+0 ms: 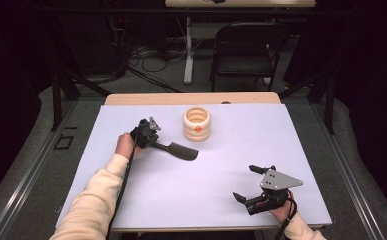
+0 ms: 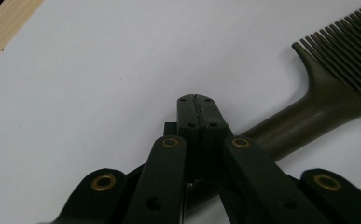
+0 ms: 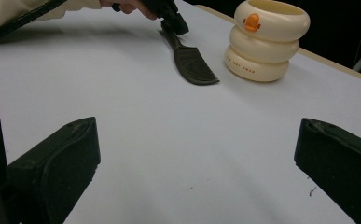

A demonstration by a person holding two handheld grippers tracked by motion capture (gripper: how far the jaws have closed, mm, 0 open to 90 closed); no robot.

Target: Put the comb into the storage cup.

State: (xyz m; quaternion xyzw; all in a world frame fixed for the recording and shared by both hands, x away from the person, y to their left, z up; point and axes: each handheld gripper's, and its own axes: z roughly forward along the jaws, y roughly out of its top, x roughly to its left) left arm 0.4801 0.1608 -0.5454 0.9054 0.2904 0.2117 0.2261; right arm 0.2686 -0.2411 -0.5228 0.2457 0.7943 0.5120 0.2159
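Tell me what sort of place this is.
Probably a lab or recording studio rather than a home: a white-topped table ringed by dark curtains, cables loose on the floor, and a folding chair behind it.

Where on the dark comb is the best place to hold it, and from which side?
Best by its handle, from the end away from the teeth. The comb lies flat, its narrow handle fits between the jaws, and the left hand-held gripper is shut on it there.

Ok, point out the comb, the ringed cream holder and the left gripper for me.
comb (image 1: 183, 151): high view, on its toothed blade.
ringed cream holder (image 3: 266, 50): right gripper view, on its middle ring.
left gripper (image 2: 197, 108): left gripper view, on its closed tips over the comb handle.
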